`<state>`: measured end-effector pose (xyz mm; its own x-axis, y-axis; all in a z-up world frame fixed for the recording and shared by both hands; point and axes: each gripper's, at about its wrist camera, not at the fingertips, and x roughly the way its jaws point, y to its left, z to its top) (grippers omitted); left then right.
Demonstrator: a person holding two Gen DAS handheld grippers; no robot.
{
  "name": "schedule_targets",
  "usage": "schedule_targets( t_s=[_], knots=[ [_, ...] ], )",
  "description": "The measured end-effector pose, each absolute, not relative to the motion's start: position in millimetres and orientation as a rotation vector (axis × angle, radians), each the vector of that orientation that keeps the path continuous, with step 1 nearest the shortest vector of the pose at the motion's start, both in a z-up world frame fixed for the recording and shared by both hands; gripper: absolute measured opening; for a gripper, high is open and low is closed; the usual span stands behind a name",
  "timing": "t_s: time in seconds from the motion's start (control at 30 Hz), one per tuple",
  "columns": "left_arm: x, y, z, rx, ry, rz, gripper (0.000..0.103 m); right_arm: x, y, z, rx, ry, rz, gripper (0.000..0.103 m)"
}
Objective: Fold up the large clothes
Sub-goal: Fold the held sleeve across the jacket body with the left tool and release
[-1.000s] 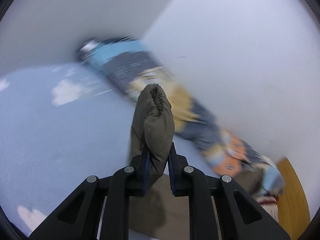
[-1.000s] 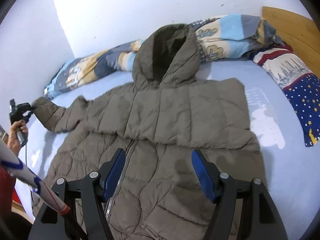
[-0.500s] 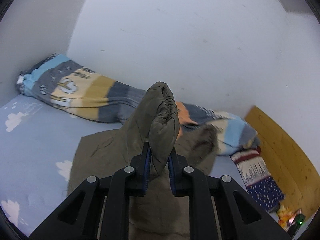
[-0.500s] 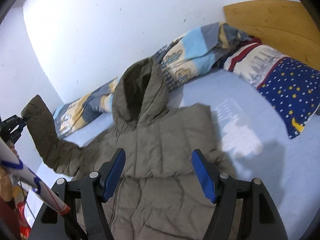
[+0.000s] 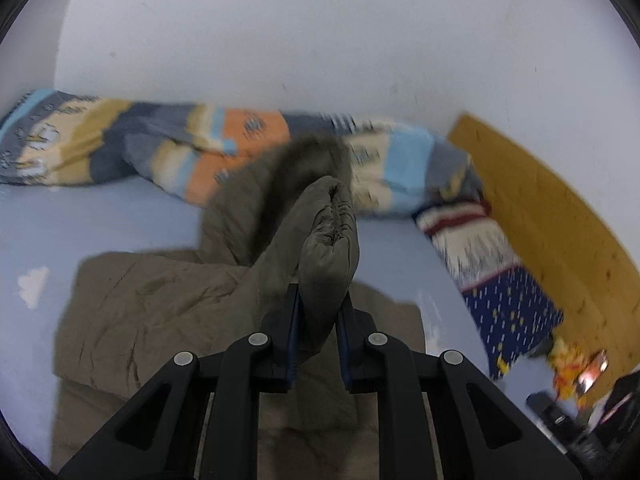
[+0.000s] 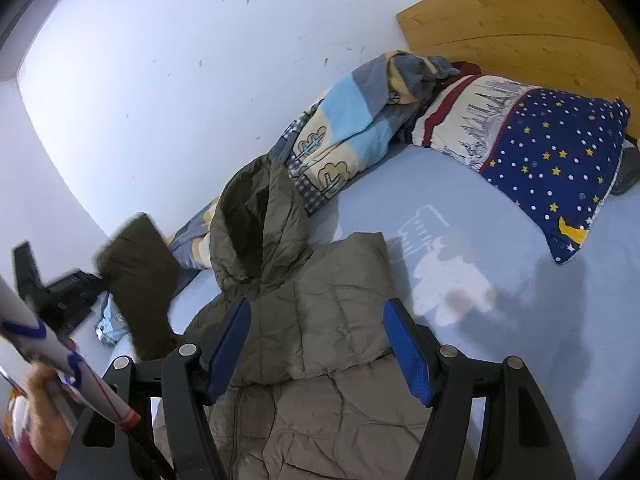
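Observation:
An olive-brown padded hooded jacket lies front up on the pale blue bed sheet, hood toward the wall. My left gripper is shut on the cuff of one sleeve and holds it raised over the jacket body. In the right wrist view that lifted sleeve hangs at the left with the left gripper behind it. My right gripper hovers open above the jacket's chest, nothing between its blue pads.
A rolled patterned blanket lies along the white wall. A pillow with blue starry and striped print rests by the wooden headboard. A hand and a white sleeve show at the lower left. Small items sit past the bed's right edge.
The left gripper has carried the sleeve cuff across from the bed's left side to over the jacket body. The right gripper rolled and rose slightly, staying open above the chest.

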<state>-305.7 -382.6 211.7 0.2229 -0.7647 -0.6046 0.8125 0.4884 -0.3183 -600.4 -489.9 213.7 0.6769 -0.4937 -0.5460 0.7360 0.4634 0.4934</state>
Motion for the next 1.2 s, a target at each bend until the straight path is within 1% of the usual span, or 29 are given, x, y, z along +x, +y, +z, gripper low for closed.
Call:
schedule_targets(
  t_s=[0.2, 0.23, 0.27, 0.3, 0.33, 0.37, 0.4, 0.43, 0.47, 0.57, 0.63, 0.7, 0.8, 0.87, 1.0, 1.13, 1.2],
  knots=[
    [-349.2, -429.3, 143.2, 0.268, 0.857, -1.033, 0.016, -608.1, -497.1, 212.7, 0.816, 0.335, -0.772, 0.074],
    [-352.5, -433.6, 133.6, 0.299, 0.877, -1.023, 0.019, -607.6, -497.6, 213.4, 0.821, 0.331, -0.763, 0.074],
    [-357.3, -438.8, 121.6, 0.347, 0.914, -1.013, 0.032, -606.8, -497.6, 214.0, 0.822, 0.33, -0.76, 0.074],
    [-359.4, -442.5, 114.8, 0.384, 0.941, -1.01, 0.037, -606.0, -497.0, 215.2, 0.822, 0.328, -0.759, 0.074],
    [-365.0, -443.1, 111.8, 0.421, 0.961, -1.018, 0.042, -605.0, -496.9, 216.7, 0.822, 0.324, -0.753, 0.074],
    [-373.6, -441.3, 114.0, 0.453, 0.961, -1.037, 0.042, -604.7, -497.4, 216.8, 0.821, 0.324, -0.746, 0.074],
    [-381.2, -436.2, 121.3, 0.468, 0.938, -1.059, 0.042, -603.9, -497.5, 217.4, 0.819, 0.327, -0.741, 0.074],
    [-388.8, -426.4, 132.1, 0.47, 0.901, -1.08, 0.045, -604.2, -497.2, 217.9, 0.818, 0.326, -0.741, 0.074],
    [-393.2, -417.5, 142.7, 0.463, 0.873, -1.092, 0.052, -604.7, -496.8, 218.3, 0.818, 0.324, -0.741, 0.074],
    [-394.3, -372.4, 181.3, 0.405, 0.796, -1.086, 0.067, -606.5, -498.5, 217.1, 0.83, 0.334, -0.723, 0.074],
    [-385.0, -341.3, 200.7, 0.38, 0.765, -1.047, 0.069, -608.4, -499.1, 212.3, 0.855, 0.336, -0.712, 0.074],
    [-373.0, -309.9, 209.2, 0.359, 0.757, -1.013, 0.07, -606.6, -501.2, 203.0, 0.895, 0.353, -0.672, 0.074],
    [-338.3, -261.2, 206.3, 0.35, 0.757, -0.936, 0.071, -601.3, -500.9, 183.1, 0.966, 0.385, -0.643, 0.074],
    [-317.2, -242.6, 200.3, 0.338, 0.763, -0.899, 0.071, -593.1, -499.0, 167.1, 1.01, 0.421, -0.618, 0.074],
    [-265.6, -208.2, 173.1, 0.25, 0.808, -0.844, 0.071, -571.8, -494.1, 145.9, 1.05, 0.48, -0.54, 0.074],
    [-225.7, -179.3, 125.9, 0.185, 0.815, -0.756, 0.071, -550.9, -491.7, 137.8, 1.042, 0.483, -0.511, 0.074],
    [-206.7, -185.1, 107.7, 0.197, 0.923, -0.7, 0.071, -531.9, -495.7, 129.9, 1.027, 0.512, -0.506, 0.07]
  ],
)
